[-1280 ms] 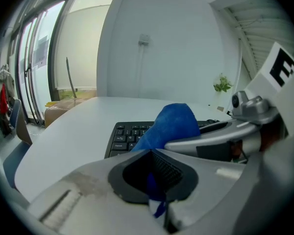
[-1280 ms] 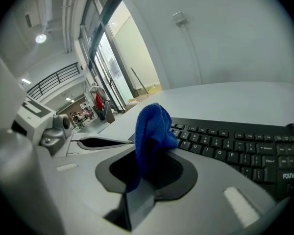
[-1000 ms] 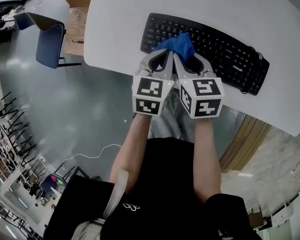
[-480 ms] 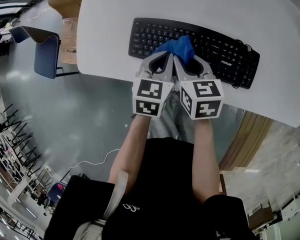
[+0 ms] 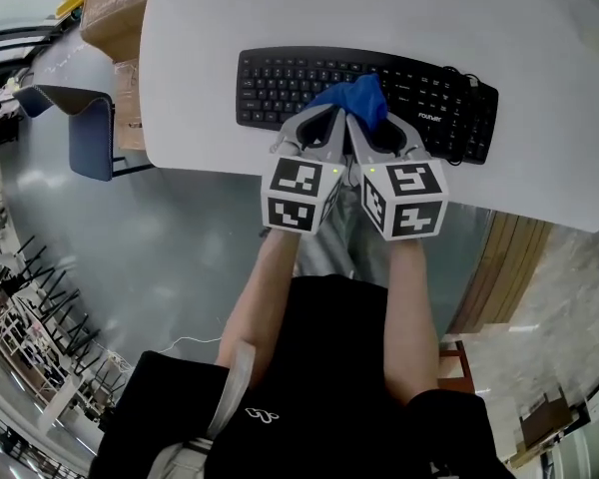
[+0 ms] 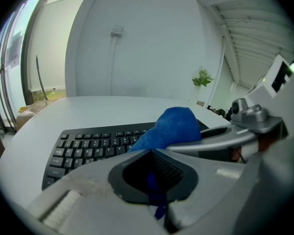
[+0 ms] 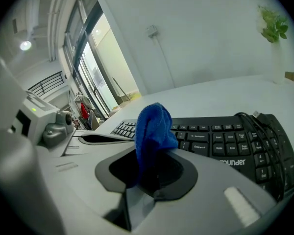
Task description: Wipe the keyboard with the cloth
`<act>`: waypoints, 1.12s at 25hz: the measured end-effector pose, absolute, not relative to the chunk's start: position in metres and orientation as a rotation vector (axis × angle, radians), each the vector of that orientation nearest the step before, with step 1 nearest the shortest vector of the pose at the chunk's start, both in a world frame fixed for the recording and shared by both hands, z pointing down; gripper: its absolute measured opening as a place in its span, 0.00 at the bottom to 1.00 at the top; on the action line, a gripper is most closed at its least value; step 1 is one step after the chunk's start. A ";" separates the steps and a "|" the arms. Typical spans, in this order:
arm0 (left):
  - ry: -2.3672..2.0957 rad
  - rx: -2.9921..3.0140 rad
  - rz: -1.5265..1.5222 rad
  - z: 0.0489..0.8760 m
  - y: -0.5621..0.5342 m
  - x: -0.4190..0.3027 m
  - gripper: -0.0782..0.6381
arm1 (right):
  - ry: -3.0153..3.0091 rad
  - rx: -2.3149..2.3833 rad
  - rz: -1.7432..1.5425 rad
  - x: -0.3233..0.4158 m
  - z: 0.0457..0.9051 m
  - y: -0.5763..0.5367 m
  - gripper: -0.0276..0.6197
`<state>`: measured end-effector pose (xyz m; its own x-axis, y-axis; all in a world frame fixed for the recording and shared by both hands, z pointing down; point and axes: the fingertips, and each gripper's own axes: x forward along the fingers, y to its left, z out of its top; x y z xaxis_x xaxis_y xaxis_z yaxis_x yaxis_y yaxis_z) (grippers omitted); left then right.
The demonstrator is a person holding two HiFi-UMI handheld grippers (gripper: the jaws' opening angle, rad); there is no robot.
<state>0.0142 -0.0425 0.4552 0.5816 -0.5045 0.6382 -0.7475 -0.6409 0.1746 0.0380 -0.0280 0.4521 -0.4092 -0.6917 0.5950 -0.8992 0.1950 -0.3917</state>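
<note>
A black keyboard (image 5: 280, 86) lies on the white table (image 5: 539, 128), close to its near edge. A bunched blue cloth (image 5: 355, 98) rests on the keys around the keyboard's middle. My left gripper (image 5: 326, 126) and right gripper (image 5: 371, 128) are side by side, both shut on the cloth's near end. In the left gripper view the cloth (image 6: 172, 126) rises from my pinched jaws over the keyboard (image 6: 88, 148), with the right gripper's fingers (image 6: 220, 137) alongside. In the right gripper view the cloth (image 7: 152, 126) stands up in front of the keys (image 7: 225, 141).
The keyboard's cable (image 5: 469, 78) curls at its right end. Left of the table on the floor are a blue chair (image 5: 88, 133) and cardboard boxes (image 5: 115, 13). A wooden panel (image 5: 509, 267) is under the table's right side. A small plant (image 6: 202, 77) stands far back.
Both grippers and the cloth have slid rightwards along the keyboard, from its left part to about its middle. The head view has turned, so the keyboard now lies more level.
</note>
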 end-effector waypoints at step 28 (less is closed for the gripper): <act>-0.665 2.517 0.785 0.455 -0.002 0.126 0.10 | -1.981 1.823 1.020 0.146 0.450 0.017 0.19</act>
<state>0.1258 -0.0018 0.4546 0.7262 -0.3144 0.6113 -0.5510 -0.7980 0.2441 0.1456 0.0167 0.4498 -0.1771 -0.7645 0.6198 -0.9487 -0.0351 -0.3143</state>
